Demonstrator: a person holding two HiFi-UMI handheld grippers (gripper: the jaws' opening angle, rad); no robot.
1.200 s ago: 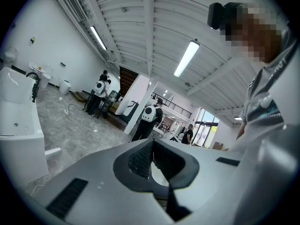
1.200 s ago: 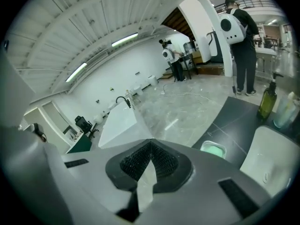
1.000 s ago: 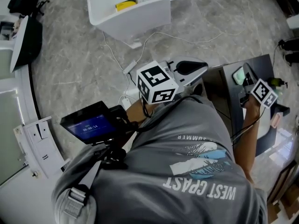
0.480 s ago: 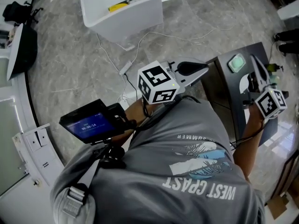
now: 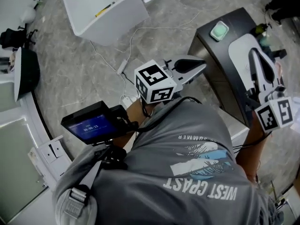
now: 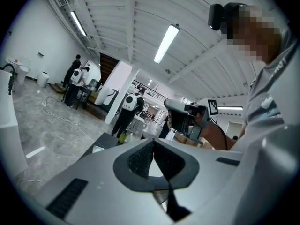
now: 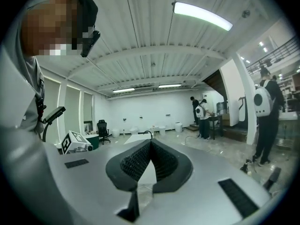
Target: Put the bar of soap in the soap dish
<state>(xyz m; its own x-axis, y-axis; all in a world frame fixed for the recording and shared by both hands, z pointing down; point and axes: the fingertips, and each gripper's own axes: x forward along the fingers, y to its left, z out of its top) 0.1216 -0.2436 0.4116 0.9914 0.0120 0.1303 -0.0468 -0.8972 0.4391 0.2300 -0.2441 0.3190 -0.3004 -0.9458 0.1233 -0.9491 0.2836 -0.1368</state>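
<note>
A pale green bar of soap lies on the far corner of a dark table; I cannot tell whether a dish is under it. It also shows small in the left gripper view as a pale green bar of soap. My right gripper is shut and empty, held above a white curved piece on that table, short of the soap. My left gripper is shut on nothing in front of my chest, pointing at the table's near edge. In each gripper's own view, the left gripper and the right gripper, the pads meet.
A white tub stands on the marble floor at the upper left, with cables trailing from it. A small screen unit hangs at my left side. A green bottle stands at the table's far end. Several people stand in the background.
My right gripper has lifted off the table's right side and turned, so its jaws now lie over the white piece. The view has swung; the table and soap sit higher in it.
</note>
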